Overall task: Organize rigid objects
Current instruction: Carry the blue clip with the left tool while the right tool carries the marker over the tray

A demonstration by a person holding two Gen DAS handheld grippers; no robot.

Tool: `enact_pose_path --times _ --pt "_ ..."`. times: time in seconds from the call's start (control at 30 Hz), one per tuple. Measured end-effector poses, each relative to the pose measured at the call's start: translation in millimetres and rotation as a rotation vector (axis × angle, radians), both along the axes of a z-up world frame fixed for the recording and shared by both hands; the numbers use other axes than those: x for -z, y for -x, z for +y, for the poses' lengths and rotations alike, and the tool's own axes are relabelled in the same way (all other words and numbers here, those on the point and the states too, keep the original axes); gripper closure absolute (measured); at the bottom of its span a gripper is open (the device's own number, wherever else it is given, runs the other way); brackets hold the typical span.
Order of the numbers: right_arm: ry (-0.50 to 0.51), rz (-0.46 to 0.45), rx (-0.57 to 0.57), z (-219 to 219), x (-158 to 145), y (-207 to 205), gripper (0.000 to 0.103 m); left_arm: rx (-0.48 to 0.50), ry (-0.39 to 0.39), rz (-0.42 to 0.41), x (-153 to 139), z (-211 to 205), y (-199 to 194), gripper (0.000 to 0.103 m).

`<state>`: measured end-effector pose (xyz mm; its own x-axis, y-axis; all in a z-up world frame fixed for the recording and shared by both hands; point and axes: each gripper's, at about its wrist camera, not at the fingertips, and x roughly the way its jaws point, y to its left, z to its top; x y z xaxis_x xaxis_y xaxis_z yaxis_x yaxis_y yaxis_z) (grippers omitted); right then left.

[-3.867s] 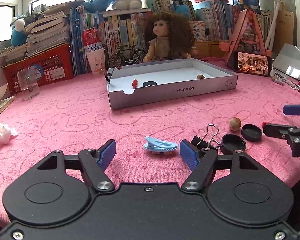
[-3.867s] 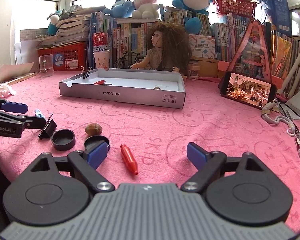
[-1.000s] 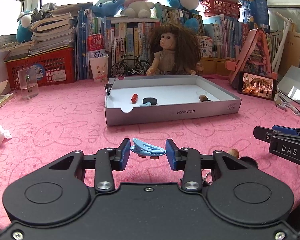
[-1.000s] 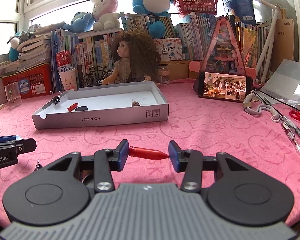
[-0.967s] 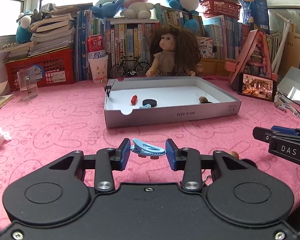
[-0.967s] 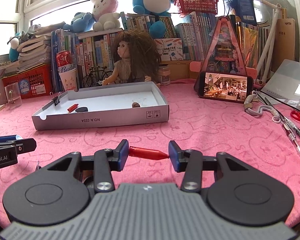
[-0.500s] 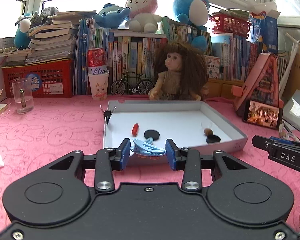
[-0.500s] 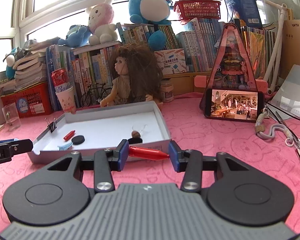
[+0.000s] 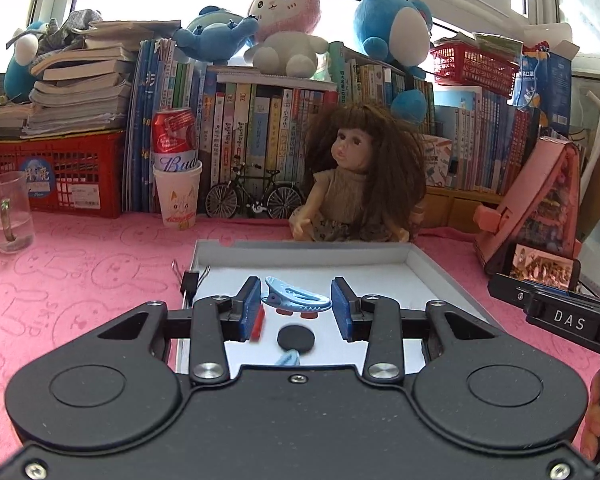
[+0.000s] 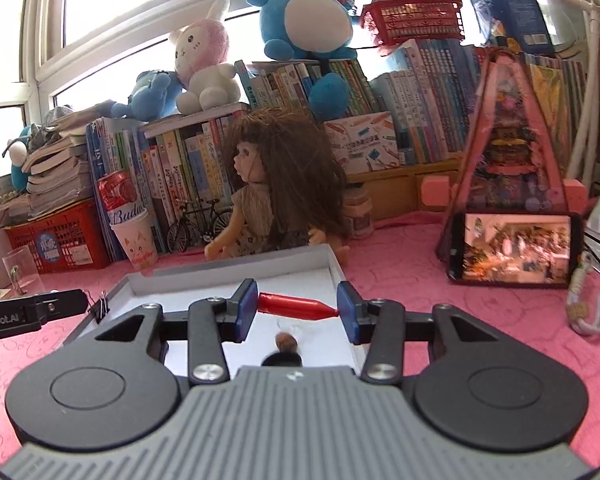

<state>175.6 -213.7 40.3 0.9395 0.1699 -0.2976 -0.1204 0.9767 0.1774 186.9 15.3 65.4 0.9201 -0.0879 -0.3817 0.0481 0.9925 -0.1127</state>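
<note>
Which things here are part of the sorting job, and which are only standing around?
Job:
- blue clip, held in left claw
- red cap, held in right claw
- white tray
- black disc in the tray

Standing around:
- doll
- phone
- paper cup

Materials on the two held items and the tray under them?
Blue clip: looks like moulded plastic, smooth with a slight sheen and ridged teeth. Red piece: probably glossy plastic, with a highlight along its tapered body. Tray: likely cardboard, matte white inside, thin folded walls.
</note>
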Motion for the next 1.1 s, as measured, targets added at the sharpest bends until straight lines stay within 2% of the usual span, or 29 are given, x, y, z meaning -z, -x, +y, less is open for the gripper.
enact_pose_path --times 0.1,0.2,0.33,0.5,0.63,1.1 --pt "0.011 -0.023 -0.042 5.0 1.2 -17.2 0.055 -0.015 0.006 0.002 1.0 -0.3 -23.3 0.067" --pt "0.027 -0.005 -0.062 10.8 4.3 -35.0 0.055 -0.028 0.026 0.026 5.9 1.4 -46.9 0.067" --pt "0.06 0.014 -0.061 18.3 9.1 -54.6 0.055 -0.053 -0.002 0.05 19.0 0.3 -70.5 0.067" --pt "0.048 0.052 -0.061 20.8 13.4 -75.0 0.055 -0.078 -0.013 0.086 34.3 2.0 -93.2 0.067" --pt "0.05 0.088 -0.057 22.3 19.3 -86.8 0.055 -0.089 -0.023 0.092 42.7 2.3 -102.9 0.067" --pt "0.066 0.223 -0.035 24.2 40.3 -110.1 0.055 -0.096 -0.034 0.204 61.7 2.7 -118.4 0.067"
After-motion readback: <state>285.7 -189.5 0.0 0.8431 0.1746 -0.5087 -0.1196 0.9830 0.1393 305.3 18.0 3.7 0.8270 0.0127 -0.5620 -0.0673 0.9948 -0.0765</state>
